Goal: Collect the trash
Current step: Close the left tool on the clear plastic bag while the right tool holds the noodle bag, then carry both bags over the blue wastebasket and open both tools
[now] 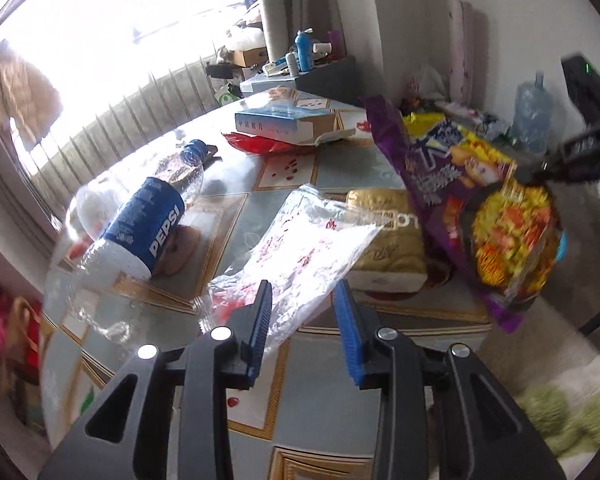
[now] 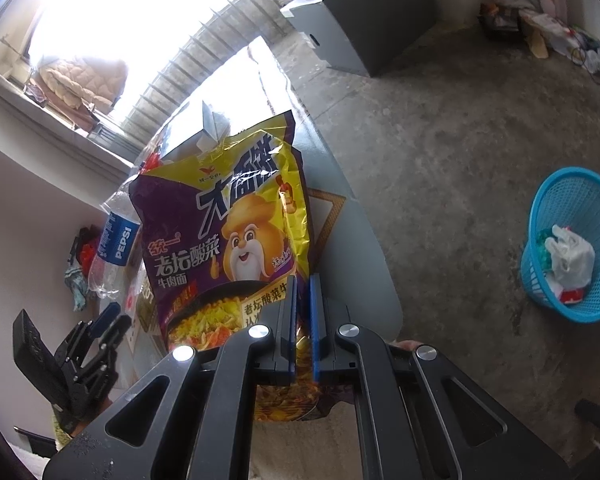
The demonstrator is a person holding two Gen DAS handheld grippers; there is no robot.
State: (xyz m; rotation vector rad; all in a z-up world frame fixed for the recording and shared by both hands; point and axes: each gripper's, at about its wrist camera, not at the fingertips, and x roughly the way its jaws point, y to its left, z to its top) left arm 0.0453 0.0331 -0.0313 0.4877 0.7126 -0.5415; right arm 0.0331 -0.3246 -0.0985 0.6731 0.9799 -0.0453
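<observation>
A purple and yellow instant-noodle packet [image 2: 228,232] hangs over the table's edge, and my right gripper [image 2: 303,280] is shut on its lower edge. The left wrist view shows the same packet [image 1: 460,200] held up at the right by the right gripper [image 1: 540,172]. A crumpled clear plastic bag [image 1: 300,248] with red print lies on the table, its near end reaching between the fingers of my left gripper [image 1: 303,286], which stands open without pressing on it. An empty Pepsi bottle [image 1: 140,220] lies on its side to the left.
A blue mesh basket [image 2: 560,188] with a white bag inside stands on the concrete floor to the right. On the patterned table [image 1: 340,176] are a blue and white box [image 1: 284,124], a red wrapper [image 1: 260,144] and a gold pack [image 1: 384,248]. A grey cabinet [image 2: 356,28] stands behind.
</observation>
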